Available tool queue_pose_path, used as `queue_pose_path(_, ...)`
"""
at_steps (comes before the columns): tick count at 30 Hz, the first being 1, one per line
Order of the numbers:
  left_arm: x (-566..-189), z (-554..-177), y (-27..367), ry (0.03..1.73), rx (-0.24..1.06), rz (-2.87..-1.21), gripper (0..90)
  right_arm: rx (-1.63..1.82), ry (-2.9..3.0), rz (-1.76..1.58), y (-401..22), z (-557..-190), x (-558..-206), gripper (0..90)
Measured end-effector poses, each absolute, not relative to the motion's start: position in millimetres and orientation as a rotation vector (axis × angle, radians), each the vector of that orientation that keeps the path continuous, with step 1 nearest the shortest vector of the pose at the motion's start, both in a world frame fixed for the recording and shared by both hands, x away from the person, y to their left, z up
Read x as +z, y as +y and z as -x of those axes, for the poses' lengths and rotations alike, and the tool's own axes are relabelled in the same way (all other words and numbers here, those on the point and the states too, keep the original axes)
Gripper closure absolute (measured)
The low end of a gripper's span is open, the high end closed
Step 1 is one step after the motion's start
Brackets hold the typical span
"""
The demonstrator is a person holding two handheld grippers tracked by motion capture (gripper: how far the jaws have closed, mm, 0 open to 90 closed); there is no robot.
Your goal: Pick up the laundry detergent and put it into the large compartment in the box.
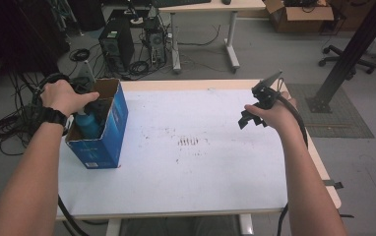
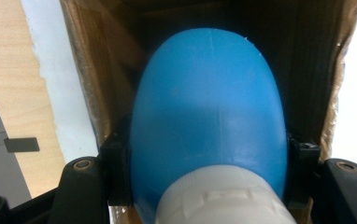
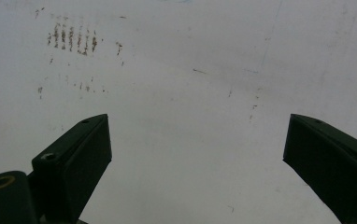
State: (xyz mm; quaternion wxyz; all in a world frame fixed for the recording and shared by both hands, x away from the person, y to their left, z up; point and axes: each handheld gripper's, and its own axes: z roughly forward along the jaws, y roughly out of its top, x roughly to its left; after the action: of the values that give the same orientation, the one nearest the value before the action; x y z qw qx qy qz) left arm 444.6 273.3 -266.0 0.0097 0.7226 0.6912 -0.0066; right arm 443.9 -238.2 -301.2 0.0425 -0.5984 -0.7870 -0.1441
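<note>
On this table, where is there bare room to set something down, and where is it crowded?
The white tabletop is bare from the blue box across to the right gripper, and along the near edge. It is crowded only at the left edge, where the left gripper holds a blue bottle inside the box.

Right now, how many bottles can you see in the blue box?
1. A blue bottle with a white cap sits inside the open blue box, held by the left gripper. More could be hidden deeper in the box.
</note>
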Motion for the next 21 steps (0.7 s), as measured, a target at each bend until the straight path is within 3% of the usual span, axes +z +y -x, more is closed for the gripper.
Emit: queue_pose_path(21,-278,-444,268,2.157,-0.022,-2.272,37.2,-0.443,-2.406,1.825,-239,-443,-305,7.8)
